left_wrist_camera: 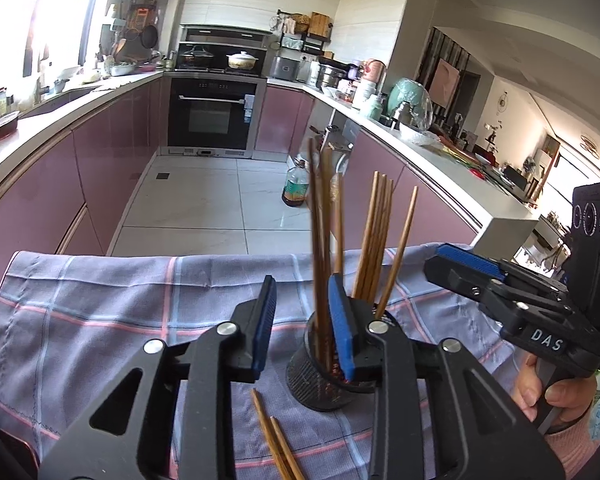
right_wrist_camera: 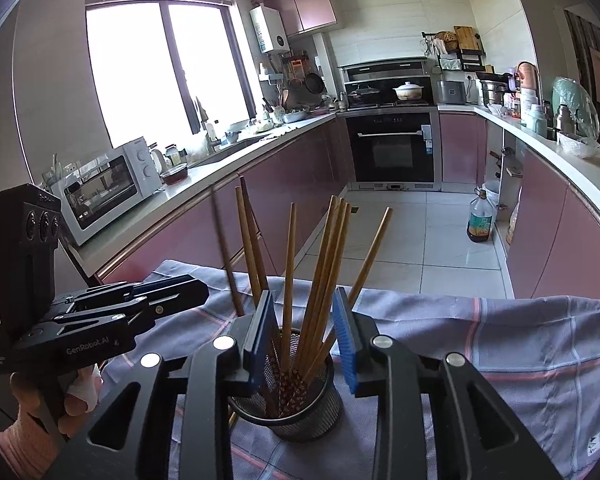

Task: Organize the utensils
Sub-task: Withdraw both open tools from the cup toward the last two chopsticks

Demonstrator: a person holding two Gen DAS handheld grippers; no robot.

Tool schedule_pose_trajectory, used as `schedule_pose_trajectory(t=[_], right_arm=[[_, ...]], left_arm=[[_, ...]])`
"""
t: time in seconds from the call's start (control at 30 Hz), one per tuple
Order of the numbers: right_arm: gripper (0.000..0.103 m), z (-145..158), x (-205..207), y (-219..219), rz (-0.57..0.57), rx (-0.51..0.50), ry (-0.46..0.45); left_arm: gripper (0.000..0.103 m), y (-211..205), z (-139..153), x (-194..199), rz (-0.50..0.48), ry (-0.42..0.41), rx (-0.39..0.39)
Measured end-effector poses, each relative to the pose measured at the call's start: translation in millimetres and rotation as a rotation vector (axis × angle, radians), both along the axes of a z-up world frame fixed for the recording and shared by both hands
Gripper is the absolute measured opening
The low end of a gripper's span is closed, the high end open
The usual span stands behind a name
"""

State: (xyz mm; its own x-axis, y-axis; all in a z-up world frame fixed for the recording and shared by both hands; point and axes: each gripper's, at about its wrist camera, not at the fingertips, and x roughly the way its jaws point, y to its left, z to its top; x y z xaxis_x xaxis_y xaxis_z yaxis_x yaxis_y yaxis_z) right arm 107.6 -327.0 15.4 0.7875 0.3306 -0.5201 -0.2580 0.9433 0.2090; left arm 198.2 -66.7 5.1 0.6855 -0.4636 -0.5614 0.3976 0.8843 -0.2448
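Observation:
A black mesh utensil cup (left_wrist_camera: 320, 380) (right_wrist_camera: 292, 408) stands on a plaid cloth (left_wrist_camera: 100, 320) (right_wrist_camera: 480, 352) and holds several brown wooden chopsticks (left_wrist_camera: 374, 240) (right_wrist_camera: 324, 272). My left gripper (left_wrist_camera: 302, 328) is open; some blurred chopsticks (left_wrist_camera: 320, 264) stand between its fingers, tips in the cup. Two chopsticks (left_wrist_camera: 276, 446) lie on the cloth in front of the cup. My right gripper (right_wrist_camera: 306, 338) is open just above the cup, its fingers on either side of the standing chopsticks. It also shows in the left wrist view (left_wrist_camera: 452, 264).
The cloth covers a table at the near end of a kitchen. Pink cabinets and counters run along both sides; an oven (left_wrist_camera: 212, 116) (right_wrist_camera: 392, 148) stands at the far end. An oil bottle (left_wrist_camera: 296, 184) (right_wrist_camera: 480, 220) sits on the tiled floor. A microwave (right_wrist_camera: 112, 184) stands at the left.

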Motion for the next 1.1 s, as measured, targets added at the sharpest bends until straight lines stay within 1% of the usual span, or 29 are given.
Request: schedule_pose_trajectory(t=[0.07,0.13,0.2,0.3,0.37,0.5,0.57,0.63,0.73,0.9,1.03,1.1], right_arm=[[0.030,-0.3,-8.5,0.2,0.006,0.000,-0.007],[0.030,-0.1,-18.0,2.0,0.028,0.000,-0.013],[0.030,-1.1,-28.8,6.6,0.070,0.001,-0.014],[0.030,-8.7,-46.4,21.4,0.147,-0.025,-0.002],[0.030,-22.5,-53.9,35.2,0.207,-0.044,0.043],[0.030,-60.3,-58.1,56.5,0.269,-0.078,0.151],[0.030,-79.6,-56.2,62.1,0.279,-0.065,0.212],[0.030,-91.9,-52.7,64.9,0.275,-0.053,0.255],[0.030,-101.9,-49.5,65.1,0.271,-0.036,0.290],[0.030,-109.7,-48.6,67.7,0.262,-0.025,0.316],[0.030,-117.2,-46.1,71.6,0.260,-0.019,0.340],[0.030,-119.8,-44.7,73.8,0.260,-0.017,0.346]], left_arm=[[0.029,8.0,-5.6,-4.7,0.021,-0.003,0.008],[0.029,16.1,-13.1,-10.4,0.035,-0.007,0.032],[0.029,25.3,-23.8,-17.3,0.040,0.003,0.048],[0.029,32.5,-46.1,-24.0,0.037,0.041,0.098],[0.029,32.5,-64.9,-27.5,0.017,0.082,0.133],[0.028,30.9,-102.3,-32.9,-0.012,0.156,0.183],[0.028,30.0,-118.1,-34.9,-0.024,0.183,0.210],[0.028,30.9,-129.6,-37.0,-0.034,0.200,0.218],[0.028,31.7,-137.7,-36.2,-0.042,0.215,0.222],[0.028,25.9,-138.2,-34.5,-0.057,0.226,0.221],[0.028,9.7,-142.9,-32.9,-0.063,0.242,0.246],[0.030,8.3,-146.0,-32.1,-0.063,0.248,0.248]])
